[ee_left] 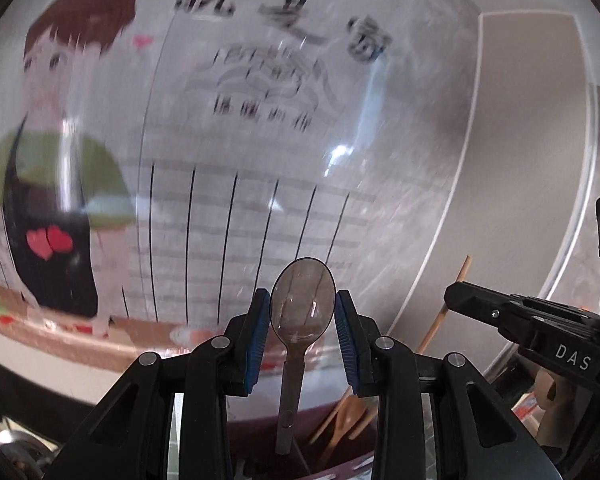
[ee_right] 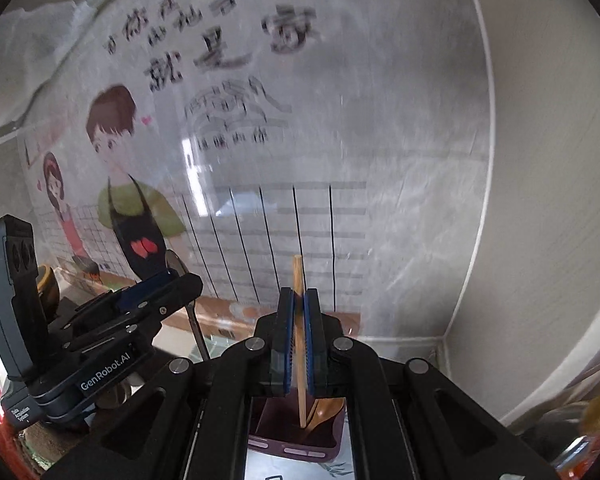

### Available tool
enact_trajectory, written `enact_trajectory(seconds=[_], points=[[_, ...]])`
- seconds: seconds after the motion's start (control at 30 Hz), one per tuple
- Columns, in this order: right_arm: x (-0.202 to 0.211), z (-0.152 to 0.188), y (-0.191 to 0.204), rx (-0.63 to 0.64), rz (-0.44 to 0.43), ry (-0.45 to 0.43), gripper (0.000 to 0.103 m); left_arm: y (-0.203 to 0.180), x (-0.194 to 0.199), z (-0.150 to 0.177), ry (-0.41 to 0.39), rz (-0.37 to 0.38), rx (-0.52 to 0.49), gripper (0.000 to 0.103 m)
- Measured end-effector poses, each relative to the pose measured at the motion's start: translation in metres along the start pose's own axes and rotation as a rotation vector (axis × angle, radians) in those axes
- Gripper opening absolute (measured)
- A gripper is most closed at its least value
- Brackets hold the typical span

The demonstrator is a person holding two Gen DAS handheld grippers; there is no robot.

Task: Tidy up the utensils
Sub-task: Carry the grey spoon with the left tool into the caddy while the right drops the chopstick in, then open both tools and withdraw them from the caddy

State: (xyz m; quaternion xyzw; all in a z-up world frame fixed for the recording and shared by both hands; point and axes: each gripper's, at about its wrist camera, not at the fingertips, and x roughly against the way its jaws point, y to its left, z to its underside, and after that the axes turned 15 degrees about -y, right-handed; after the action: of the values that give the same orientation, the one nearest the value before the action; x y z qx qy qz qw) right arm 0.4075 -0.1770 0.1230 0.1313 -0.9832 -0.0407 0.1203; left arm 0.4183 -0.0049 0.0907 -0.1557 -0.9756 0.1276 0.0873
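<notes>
Two utensils are up at once. Steel spoon with smoky translucent bowl (ee_left: 302,300) sits between the left gripper (ee_left: 302,320) pads, held across the bowl's edges; hard, light, slick, so a hold at the neck would be surer. Thin wooden chopstick (ee_right: 299,312) is pinched mid-length in the pressed-together right gripper (ee_right: 299,340); stiff, very light, likely to pivot. Below both, dark maroon plastic holder (ee_right: 300,446) contains wooden utensils, count unclear, against the printed cartoon wall sheet (ee_right: 260,140)
</notes>
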Motion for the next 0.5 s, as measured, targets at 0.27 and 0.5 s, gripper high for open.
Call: enact_trajectory(seconds=[0.27, 0.5], points=[[-0.045, 0.055, -0.013, -0.057, 0.01, 0.162, 0.004, 0.022, -0.026, 0.052, 0.132, -0.031, 0.059, 0.034], [-0.059, 0.085, -0.016, -0.061, 0.019, 0.235, 0.005, 0.032, -0.033, 0.08, 0.227, -0.078, 0.074, 0.034]])
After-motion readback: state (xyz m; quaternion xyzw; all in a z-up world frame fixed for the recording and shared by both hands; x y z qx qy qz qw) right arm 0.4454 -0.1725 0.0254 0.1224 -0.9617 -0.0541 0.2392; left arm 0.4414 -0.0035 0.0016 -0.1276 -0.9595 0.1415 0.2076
